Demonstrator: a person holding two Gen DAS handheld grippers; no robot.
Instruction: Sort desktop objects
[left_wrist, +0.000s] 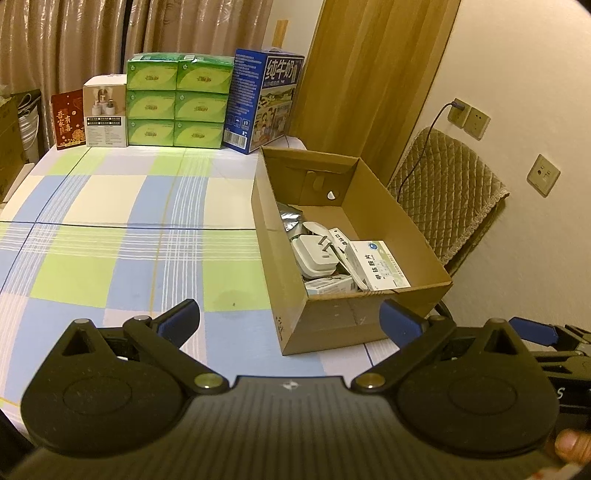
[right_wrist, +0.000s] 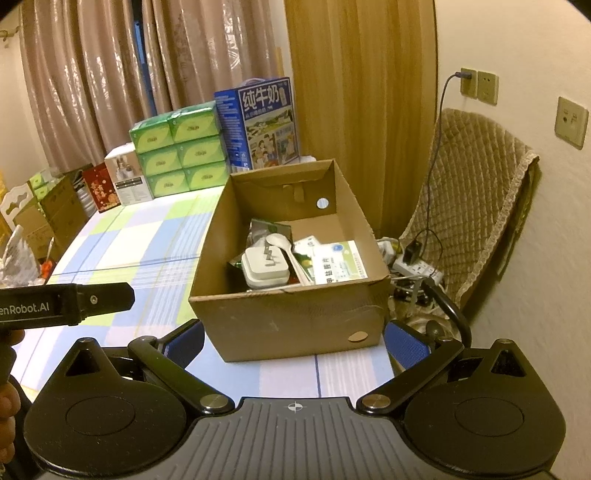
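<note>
An open cardboard box (left_wrist: 325, 325) (right_wrist: 288, 317) stands on the checked tablecloth (left_wrist: 110, 240) at the table's right side. Inside it lie a white plug adapter (left_wrist: 314, 254) (right_wrist: 264, 267), a white medicine box (left_wrist: 380, 264) (right_wrist: 338, 260), a white spoon (right_wrist: 286, 251) and a silver packet (left_wrist: 291, 218). My left gripper (left_wrist: 290, 321) hovers open, low over the table before the box's near left corner, with nothing between its fingers. My right gripper (right_wrist: 293, 343) is open in front of the box's near wall, also holding nothing.
Along the table's far edge stand green tissue packs (left_wrist: 177, 103) (right_wrist: 181, 155), a blue milk carton (left_wrist: 264, 99) (right_wrist: 258, 122), a white box (left_wrist: 105, 110) and a red card (left_wrist: 68, 120). A quilted chair (left_wrist: 443, 199) (right_wrist: 476, 206) and a power strip (right_wrist: 413, 266) lie right of the table.
</note>
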